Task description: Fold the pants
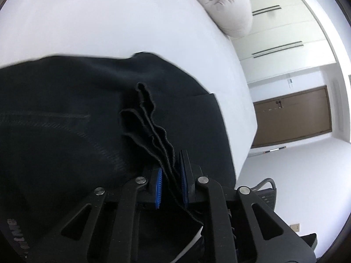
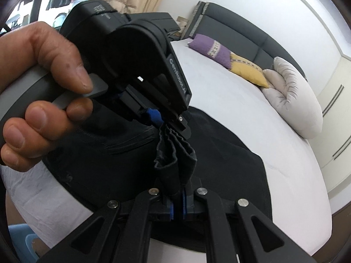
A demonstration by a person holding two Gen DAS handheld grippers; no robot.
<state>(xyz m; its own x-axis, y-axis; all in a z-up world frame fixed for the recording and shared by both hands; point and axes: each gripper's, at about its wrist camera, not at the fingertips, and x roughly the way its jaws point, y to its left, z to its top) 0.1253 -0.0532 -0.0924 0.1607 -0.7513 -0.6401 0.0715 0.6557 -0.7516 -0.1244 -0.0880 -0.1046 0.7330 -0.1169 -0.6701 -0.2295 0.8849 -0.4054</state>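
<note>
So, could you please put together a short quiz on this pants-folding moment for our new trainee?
1. True or false: the right claw is shut on the black pants.
2. What lies between the left claw's blue pads?
A. a pillow
B. bunched edges of the pants
C. nothing
3. Fill in: the pants lie on a white ____.

Key:
1. True.
2. B; the right wrist view shows the left claw pinching that same gathered hem.
3. Bed, with purple, yellow and pale grey pillows at its head.
</note>
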